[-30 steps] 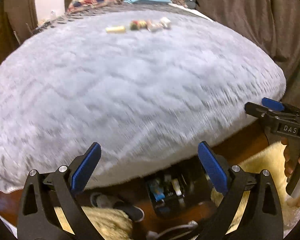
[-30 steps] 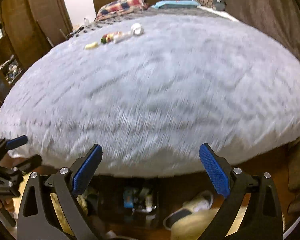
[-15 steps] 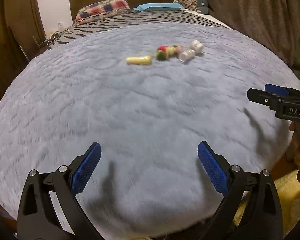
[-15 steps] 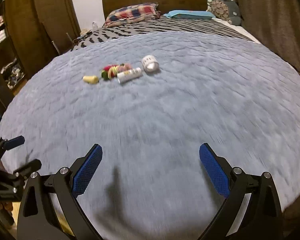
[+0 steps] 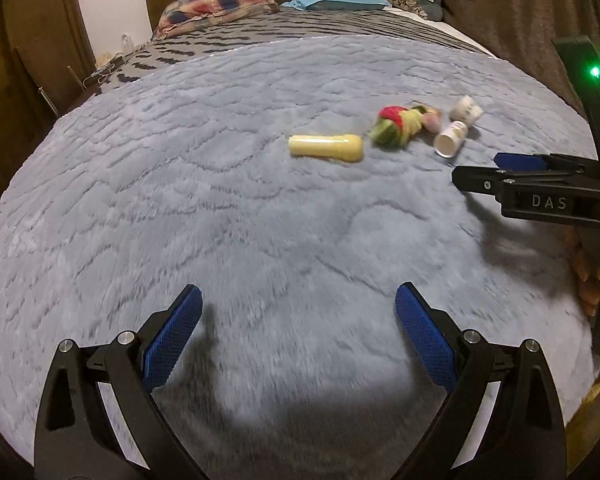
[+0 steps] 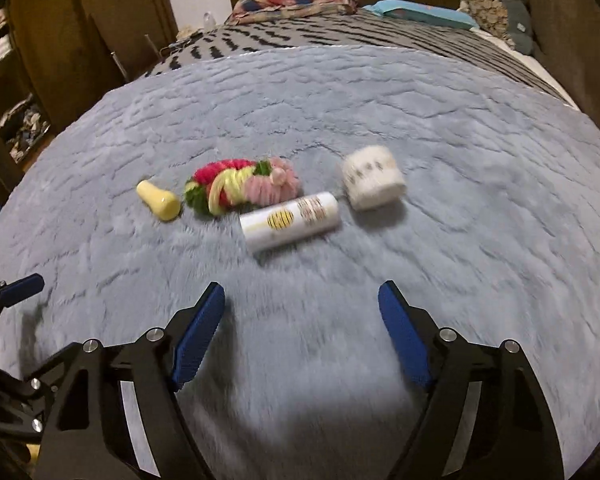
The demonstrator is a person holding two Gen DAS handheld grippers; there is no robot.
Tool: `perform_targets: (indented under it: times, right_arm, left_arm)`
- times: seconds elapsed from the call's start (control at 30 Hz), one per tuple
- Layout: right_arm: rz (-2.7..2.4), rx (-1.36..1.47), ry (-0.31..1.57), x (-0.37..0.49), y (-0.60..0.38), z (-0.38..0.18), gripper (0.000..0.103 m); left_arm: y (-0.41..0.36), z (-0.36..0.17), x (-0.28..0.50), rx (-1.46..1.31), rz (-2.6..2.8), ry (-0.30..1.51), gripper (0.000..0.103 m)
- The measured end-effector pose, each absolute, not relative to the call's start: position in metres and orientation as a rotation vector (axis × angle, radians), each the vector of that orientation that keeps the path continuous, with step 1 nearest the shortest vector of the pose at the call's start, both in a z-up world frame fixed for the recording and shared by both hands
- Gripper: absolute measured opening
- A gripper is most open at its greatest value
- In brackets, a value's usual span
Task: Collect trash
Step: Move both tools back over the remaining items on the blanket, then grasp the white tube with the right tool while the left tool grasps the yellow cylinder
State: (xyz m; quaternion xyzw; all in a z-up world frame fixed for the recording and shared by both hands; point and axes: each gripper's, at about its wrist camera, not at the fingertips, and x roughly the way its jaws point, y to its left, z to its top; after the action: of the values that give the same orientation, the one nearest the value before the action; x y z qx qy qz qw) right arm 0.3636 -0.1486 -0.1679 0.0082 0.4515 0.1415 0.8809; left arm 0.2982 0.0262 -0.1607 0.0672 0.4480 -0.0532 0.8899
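Left wrist view: the left tongs (image 5: 296, 316) hang spread apart and empty above the grey plush blanket (image 5: 180, 208) on the bed, well short of the yellow bottle (image 5: 326, 147).

Right wrist view: the right tongs (image 6: 302, 314) gape, empty, near the white tube (image 6: 290, 221), which lies beside the yarn bundle (image 6: 242, 186) and paper cup (image 6: 372, 182). This looks like the approach step; next, close in on the tube.

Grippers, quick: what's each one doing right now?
Left gripper: open, empty, over the blanket.
Right gripper: open, empty, short of the tube.
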Motion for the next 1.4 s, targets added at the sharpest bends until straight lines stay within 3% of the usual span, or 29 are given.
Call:
perform_targets:
  times: [0.27, 0.3, 0.37, 0.87, 1.1, 1.2, 1.4]
  right_arm:
    - [0.286, -0.007, 0.944, 0.395, -0.138, -0.169, 0.078]
    - [0.282, -0.013, 0.943, 0.398, -0.137, -0.169, 0.075]
    - [0.277, -0.015, 0.937, 0.400, -0.136, -0.168, 0.056]
    - [0.284, 0.038, 0.864, 0.355, -0.175, -0.155, 0.056]
    - [0.276, 0.038, 0.833, 0.333, -0.187, -0.149, 0.056]
    - [0.283, 0.040, 0.833, 0.324, -0.190, -0.148, 0.056]
    - [0.295, 0.051, 0.824, 0.301, -0.191, -0.143, 0.056]
  left_arm:
    - [0.024, -0.163, 0.325, 0.138, -0.115, 0.931, 0.092]
    - [0.023, -0.162, 0.327, 0.138, -0.115, 0.930, 0.092]
    - [0.022, -0.161, 0.331, 0.137, -0.120, 0.927, 0.092]
    - [-0.002, -0.164, 0.397, 0.149, -0.141, 0.909, 0.091]
    - [-0.006, -0.172, 0.413, 0.128, -0.188, 0.921, 0.073]
    - [-0.010, -0.169, 0.409, 0.130, -0.215, 0.911, 0.055]
    - [-0.015, -0.164, 0.385, 0.138, -0.213, 0.913, 0.055]
